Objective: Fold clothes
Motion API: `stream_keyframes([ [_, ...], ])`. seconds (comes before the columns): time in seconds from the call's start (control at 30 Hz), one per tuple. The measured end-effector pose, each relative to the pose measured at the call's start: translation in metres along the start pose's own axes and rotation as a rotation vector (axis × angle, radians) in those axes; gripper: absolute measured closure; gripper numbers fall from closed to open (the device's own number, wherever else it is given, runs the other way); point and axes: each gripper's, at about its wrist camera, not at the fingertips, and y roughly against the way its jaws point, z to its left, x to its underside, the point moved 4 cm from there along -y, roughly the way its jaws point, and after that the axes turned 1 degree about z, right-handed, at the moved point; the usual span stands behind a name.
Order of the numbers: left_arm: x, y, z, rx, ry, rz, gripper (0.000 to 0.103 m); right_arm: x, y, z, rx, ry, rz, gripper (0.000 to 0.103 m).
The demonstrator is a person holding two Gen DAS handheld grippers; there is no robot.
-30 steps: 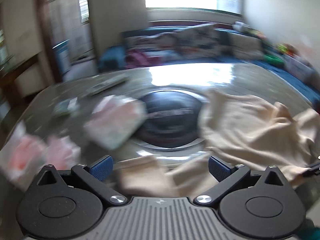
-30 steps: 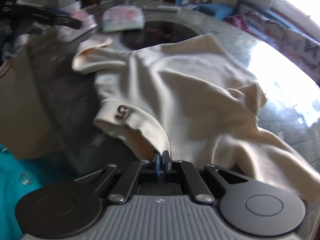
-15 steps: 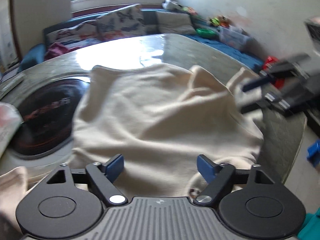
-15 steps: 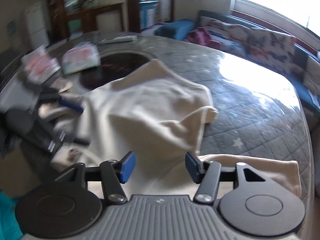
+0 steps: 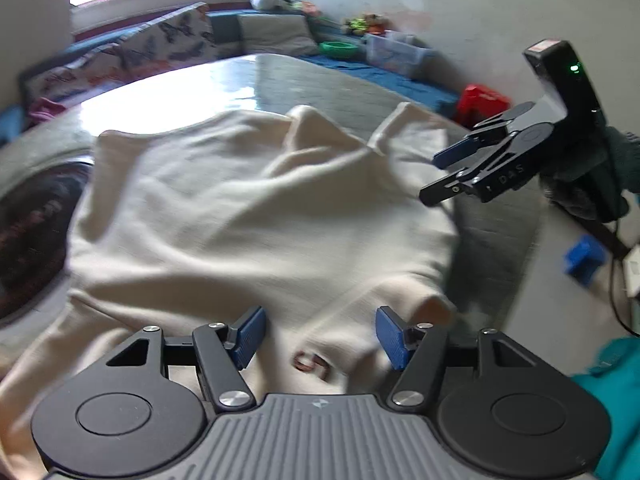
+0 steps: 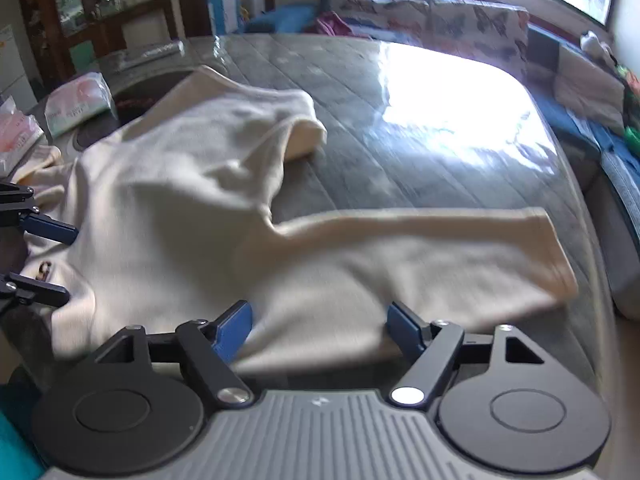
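**Cream shirt spread on the desk, both hand-held grippers wide apart**

A cream shirt (image 6: 176,200) lies rumpled on a grey quilted desk (image 6: 400,128). Past the shirt's far corner sits a dark round plate (image 5: 28,232) set in the desk, with a pack of wipes (image 6: 78,104) next to it. Behind the desk is a sofa with butterfly cushions (image 6: 432,12). Nothing covers the shirt.

The left hand-held gripper (image 5: 318,334) hangs just over the shirt's near edge, right by a small brown mark (image 5: 310,362) on the cloth. Its blue fingers (image 5: 250,332) are spread and pinch nothing.

The right hand-held gripper (image 6: 320,328) is over the shirt's long sleeve (image 6: 460,248), fingers spread, nothing between them. In the left view it points at the shirt from the side, held by a gloved hand (image 5: 600,176).
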Motion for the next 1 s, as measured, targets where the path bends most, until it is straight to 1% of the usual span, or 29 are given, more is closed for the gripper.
stream_keyframes([
  [0.07,-0.002,0.003,0.003,0.011,-0.006,0.01,0.039,0.003,0.007,-0.001,0.003,0.004,0.024,0.029],
  [0.13,-0.015,0.007,0.023,-0.035,0.036,-0.016,0.037,-0.004,0.016,-0.001,0.007,0.02,0.021,0.029],
  [0.2,-0.028,0.012,0.043,-0.081,0.078,-0.041,0.037,-0.021,0.022,-0.003,0.003,0.015,-0.008,0.029],
  [0.3,-0.046,0.019,0.073,-0.149,0.14,-0.079,0.036,-0.056,0.021,-0.008,-0.019,-0.008,-0.055,0.031],
  [0.37,-0.058,0.016,0.091,-0.186,0.176,-0.092,0.036,-0.079,0.018,-0.011,-0.033,-0.023,-0.085,0.037],
  [0.4,-0.063,0.013,0.1,-0.202,0.193,-0.094,0.036,-0.091,0.013,-0.014,-0.042,-0.032,-0.093,0.038],
  [0.47,-0.074,0.005,0.117,-0.234,0.225,-0.098,0.036,-0.112,0.002,-0.017,-0.065,-0.06,-0.101,0.047],
  [0.5,-0.079,0.002,0.125,-0.249,0.242,-0.1,0.036,-0.124,-0.006,-0.019,-0.08,-0.085,-0.103,0.049],
  [0.57,-0.089,-0.006,0.142,-0.281,0.274,-0.104,0.036,-0.141,-0.022,-0.022,-0.092,-0.118,-0.099,0.057],
  [0.67,-0.105,-0.016,0.168,-0.328,0.323,-0.11,0.038,-0.161,-0.044,-0.027,-0.102,-0.156,-0.091,0.061],
  [0.73,-0.115,-0.024,0.185,-0.36,0.356,-0.114,0.038,-0.168,-0.057,-0.028,-0.1,-0.167,-0.085,0.061],
  [0.8,-0.125,-0.031,0.2,-0.387,0.386,-0.116,0.041,-0.172,-0.067,-0.028,-0.102,-0.174,-0.08,0.061],
  [0.83,-0.126,-0.037,0.202,-0.38,0.39,-0.112,0.042,-0.174,-0.072,-0.027,-0.105,-0.176,-0.077,0.061],
  [0.9,-0.127,-0.047,0.201,-0.35,0.4,-0.113,0.048,-0.176,-0.079,-0.026,-0.108,-0.176,-0.071,0.061],
  [0.93,-0.127,-0.05,0.2,-0.329,0.404,-0.115,0.051,-0.176,-0.081,-0.025,-0.108,-0.173,-0.069,0.061],
  [0.97,-0.127,-0.053,0.197,-0.302,0.407,-0.118,0.056,-0.176,-0.084,-0.024,-0.107,-0.169,-0.068,0.061],
  [1.0,-0.127,-0.056,0.19,-0.267,0.403,-0.124,0.057,-0.176,-0.085,-0.024,-0.106,-0.166,-0.069,0.061],
])
